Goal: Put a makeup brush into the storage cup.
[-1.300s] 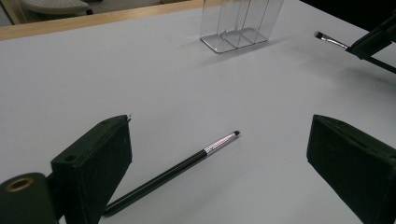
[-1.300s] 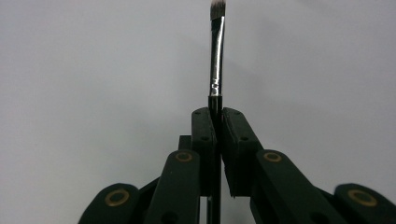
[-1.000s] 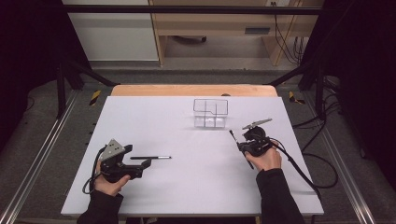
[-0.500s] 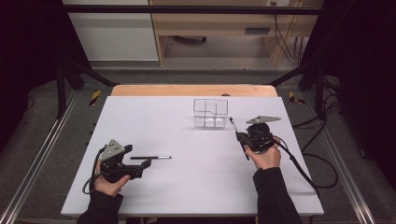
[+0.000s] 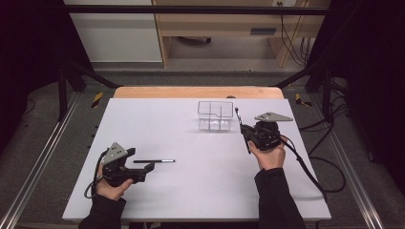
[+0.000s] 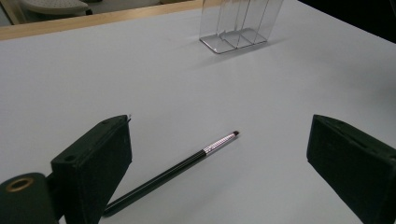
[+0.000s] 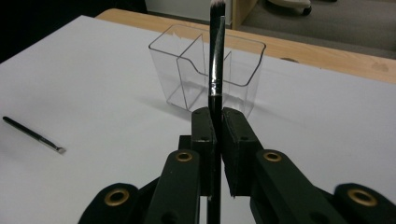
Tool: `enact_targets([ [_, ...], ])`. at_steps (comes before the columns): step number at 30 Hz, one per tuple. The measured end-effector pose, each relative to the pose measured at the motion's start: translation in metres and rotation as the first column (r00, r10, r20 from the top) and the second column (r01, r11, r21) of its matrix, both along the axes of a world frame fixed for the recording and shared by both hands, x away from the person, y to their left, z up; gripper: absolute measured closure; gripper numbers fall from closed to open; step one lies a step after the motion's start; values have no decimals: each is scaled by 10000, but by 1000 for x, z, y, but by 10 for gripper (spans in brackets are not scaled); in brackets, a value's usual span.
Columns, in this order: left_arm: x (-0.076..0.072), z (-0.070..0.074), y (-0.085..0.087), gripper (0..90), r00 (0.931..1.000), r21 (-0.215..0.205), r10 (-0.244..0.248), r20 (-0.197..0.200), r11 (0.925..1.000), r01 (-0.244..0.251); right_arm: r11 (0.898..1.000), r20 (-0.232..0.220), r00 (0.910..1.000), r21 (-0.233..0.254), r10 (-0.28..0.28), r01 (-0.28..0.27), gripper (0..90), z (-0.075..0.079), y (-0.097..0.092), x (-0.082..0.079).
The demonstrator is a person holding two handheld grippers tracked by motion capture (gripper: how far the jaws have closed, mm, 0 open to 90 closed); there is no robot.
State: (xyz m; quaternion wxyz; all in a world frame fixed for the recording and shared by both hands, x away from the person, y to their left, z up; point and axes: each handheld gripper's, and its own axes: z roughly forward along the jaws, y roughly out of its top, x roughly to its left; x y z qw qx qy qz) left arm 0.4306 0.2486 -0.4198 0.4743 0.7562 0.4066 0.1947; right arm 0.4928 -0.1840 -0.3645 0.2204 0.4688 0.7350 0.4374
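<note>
Fingers of the right gripper (image 7: 215, 122) pinch a brush (image 7: 215, 56) upright, centre frame before the holder (image 7: 243, 60); it could pivot and miss. Left gripper (image 6: 219, 154) gapes over another brush (image 6: 187, 163).

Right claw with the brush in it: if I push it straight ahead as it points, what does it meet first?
Most likely the clear organizer: the right claw, shut on the brush, points straight at it, with bare table between. Depth is unclear; the raised brush tip may reach its rim first.
</note>
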Motion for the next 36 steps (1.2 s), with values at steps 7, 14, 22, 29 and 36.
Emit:
enact_targets([
  [7,0,0,0,60,10000,2,1,9,10000,-1,9993,609,9981,351,-136,114,844,9,5,1],
  [14,0,0,1,60,10000,-20,2,20,10000,-2,9965,1158,9927,805,-330,238,844,18,10,3],
  [22,0,1,1,60,10000,-36,9,28,10000,-9,9908,1567,9860,1299,-579,375,844,22,11,8],
  [29,0,1,1,60,10000,-51,10,27,10000,-9,9842,1944,9772,1694,-849,518,844,23,12,10],
  [36,0,0,1,60,10000,-47,3,24,10000,-3,9794,2209,9703,1940,-989,556,844,25,15,15],
])
